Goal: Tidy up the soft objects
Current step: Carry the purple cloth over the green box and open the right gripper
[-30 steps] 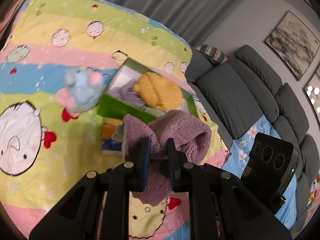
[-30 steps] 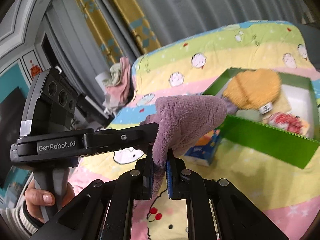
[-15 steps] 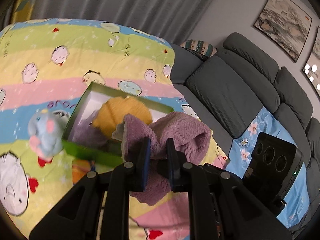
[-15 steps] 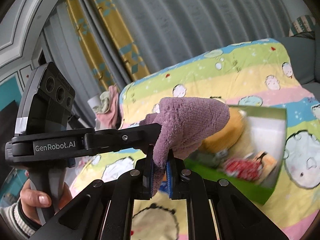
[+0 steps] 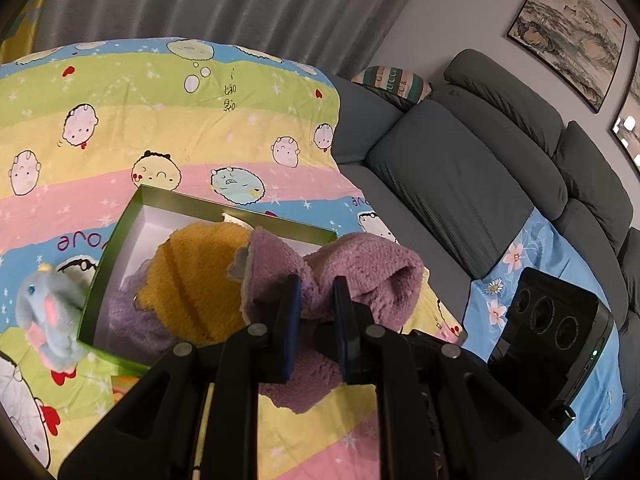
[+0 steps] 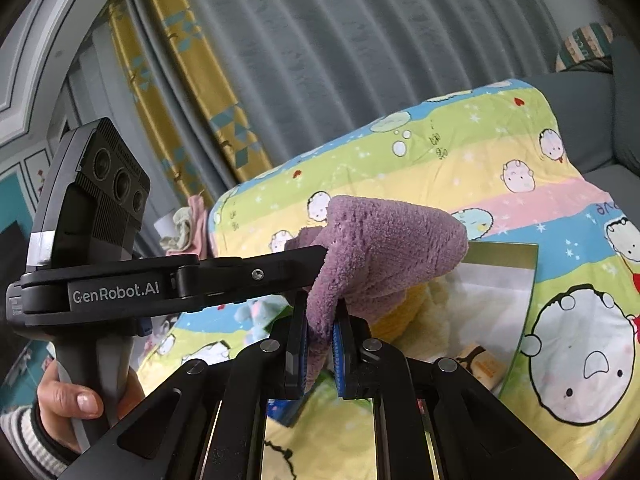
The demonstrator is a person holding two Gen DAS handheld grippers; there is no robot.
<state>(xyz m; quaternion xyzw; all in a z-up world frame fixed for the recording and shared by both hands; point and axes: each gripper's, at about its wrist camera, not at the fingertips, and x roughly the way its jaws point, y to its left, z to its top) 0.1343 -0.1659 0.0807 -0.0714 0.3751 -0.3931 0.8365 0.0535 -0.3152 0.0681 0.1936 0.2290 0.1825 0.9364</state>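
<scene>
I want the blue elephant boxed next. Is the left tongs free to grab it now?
Probably not yet: the left tongs are shut on the purple cloth, shared with the right tongs. The blue elephant lies uncovered beside the green box.

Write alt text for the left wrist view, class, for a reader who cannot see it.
The left tongs grip a fuzzy purple cloth above an open green box holding a yellow plush. The box sits on a cartoon-print blanket, with a blue elephant toy beside it.

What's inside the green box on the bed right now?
Inside the green box lie a yellow fuzzy item and, partly under it, a purple knit piece. The held purple cloth hides the box's near right part.
</scene>
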